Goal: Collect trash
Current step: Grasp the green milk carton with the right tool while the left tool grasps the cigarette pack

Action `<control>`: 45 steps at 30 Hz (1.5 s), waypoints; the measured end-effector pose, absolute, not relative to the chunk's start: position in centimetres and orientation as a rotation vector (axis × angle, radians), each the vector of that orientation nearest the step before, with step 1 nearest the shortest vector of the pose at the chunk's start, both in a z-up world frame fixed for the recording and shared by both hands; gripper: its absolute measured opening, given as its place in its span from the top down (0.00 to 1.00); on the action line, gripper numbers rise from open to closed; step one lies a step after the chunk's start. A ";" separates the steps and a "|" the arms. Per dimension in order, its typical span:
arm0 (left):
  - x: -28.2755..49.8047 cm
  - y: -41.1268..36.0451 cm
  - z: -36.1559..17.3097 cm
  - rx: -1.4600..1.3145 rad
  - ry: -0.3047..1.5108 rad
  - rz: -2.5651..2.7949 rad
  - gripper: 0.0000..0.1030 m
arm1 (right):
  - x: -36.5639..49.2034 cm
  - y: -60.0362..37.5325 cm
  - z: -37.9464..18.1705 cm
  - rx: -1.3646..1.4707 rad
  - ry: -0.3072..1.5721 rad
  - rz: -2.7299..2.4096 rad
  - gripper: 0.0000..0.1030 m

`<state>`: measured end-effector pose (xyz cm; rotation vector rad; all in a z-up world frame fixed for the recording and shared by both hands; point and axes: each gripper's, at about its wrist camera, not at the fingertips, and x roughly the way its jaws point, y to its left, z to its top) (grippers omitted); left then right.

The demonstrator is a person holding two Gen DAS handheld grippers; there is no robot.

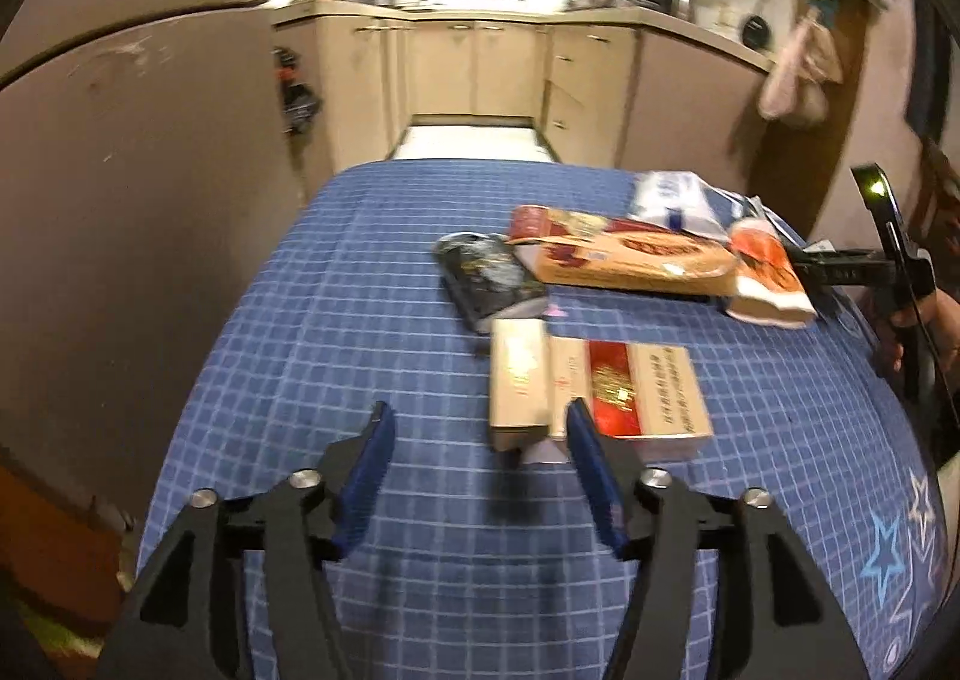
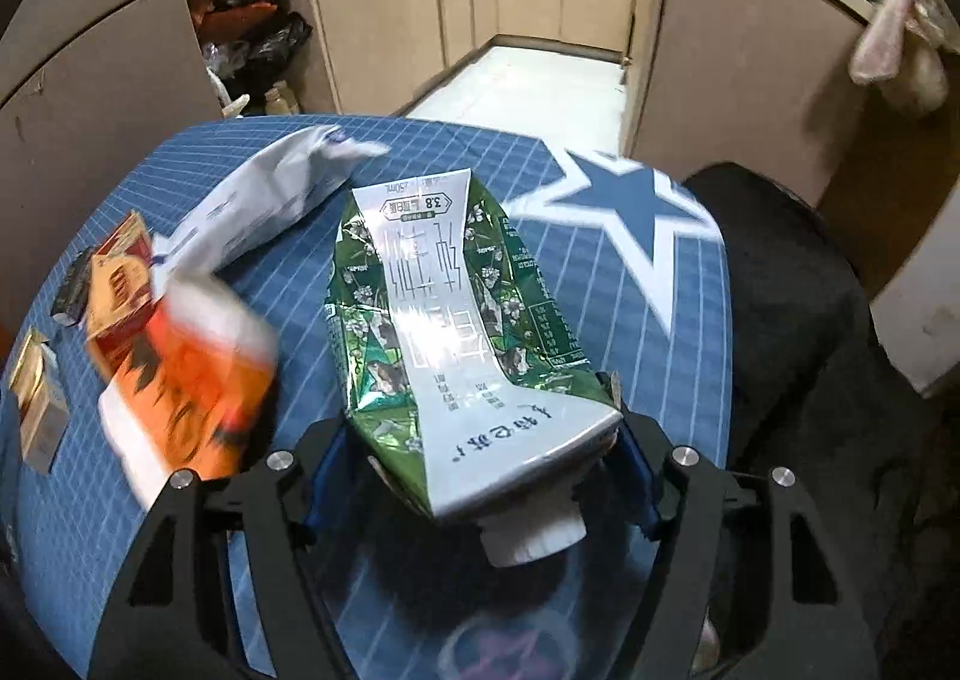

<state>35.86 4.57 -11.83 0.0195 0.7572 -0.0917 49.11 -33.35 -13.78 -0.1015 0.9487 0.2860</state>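
1 green carton (image 2: 456,332), 2 boxes (image 1: 624,398)

On the bench (image 1: 372,272) a small box (image 1: 519,380) lies just beside a wider box (image 1: 636,392) on its right; behind them a dark packet (image 1: 489,278), and right of that a long flat box (image 1: 630,260); a crushed carton (image 2: 462,332) lies between the right gripper's (image 2: 480,476) fingers; a cup (image 2: 186,374) lies left of it.

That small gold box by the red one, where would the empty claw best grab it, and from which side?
Grip the gold box across its two long sides, near the end facing the left gripper. It lies flat, lengthwise toward the open jaws, so coming straight forward should work. The red box sits close against its right side, leaving little room for that finger, so nudging them apart first may help.
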 end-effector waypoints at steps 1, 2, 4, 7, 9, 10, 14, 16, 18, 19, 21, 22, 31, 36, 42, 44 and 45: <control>35.9 4.3 -11.8 0.023 0.749 -0.100 0.31 | 48.0 -33.4 -13.7 -0.084 0.944 0.277 0.36; 36.0 4.1 -11.7 0.023 0.747 -0.122 0.24 | 47.0 -33.4 -13.7 -0.065 0.938 0.269 0.36; 36.6 3.3 -11.8 0.029 0.752 -0.171 0.19 | 45.0 -33.8 -13.6 -0.006 0.926 0.267 0.36; 37.8 2.0 -12.2 0.064 0.748 -0.186 0.10 | 41.5 -34.4 -13.1 0.102 0.887 0.282 0.37; 39.2 0.8 -13.3 0.117 0.783 -0.191 0.10 | 39.1 -34.7 -12.7 0.163 0.862 0.293 0.37; 39.6 0.4 -13.7 0.131 0.789 -0.176 0.10 | 38.3 -34.8 -12.5 0.184 0.854 0.301 0.37; 41.0 0.4 -14.1 0.084 0.802 -0.206 0.09 | 35.5 -34.5 -12.2 0.231 0.840 0.331 0.37; 41.9 0.3 -14.3 0.051 0.817 -0.247 0.09 | 34.5 -34.3 -12.2 0.237 0.840 0.350 0.37; 42.6 0.1 -14.4 0.039 0.823 -0.270 0.08 | 33.7 -33.8 -12.0 0.245 0.834 0.367 0.37; 42.9 0.2 -14.4 0.024 0.834 -0.272 0.08 | 33.3 -33.6 -12.0 0.245 0.828 0.374 0.37; 43.8 0.5 -14.3 -0.015 0.861 -0.247 0.08 | 32.8 -33.3 -11.9 0.254 0.820 0.380 0.37; 44.0 0.4 -14.1 -0.021 0.860 -0.226 0.08 | 32.5 -33.2 -11.8 0.264 0.816 0.390 0.37; 44.7 -1.7 -13.9 0.010 0.992 -0.093 0.08 | 30.3 -30.8 -12.4 0.265 0.822 0.458 0.37; 38.2 0.7 -13.4 0.165 0.957 -0.108 0.08 | 28.6 -30.4 -12.3 0.277 0.818 0.492 0.37; 31.4 8.5 -11.6 0.105 0.900 -0.060 0.08 | 26.3 -30.2 -12.1 0.292 0.807 0.512 0.37; 29.9 10.0 -10.8 0.080 0.875 -0.045 0.08 | 25.6 -30.0 -12.2 0.298 0.807 0.512 0.37; 29.4 10.6 -10.4 0.085 0.864 -0.049 0.08 | 25.2 -29.9 -12.3 0.300 0.807 0.508 0.37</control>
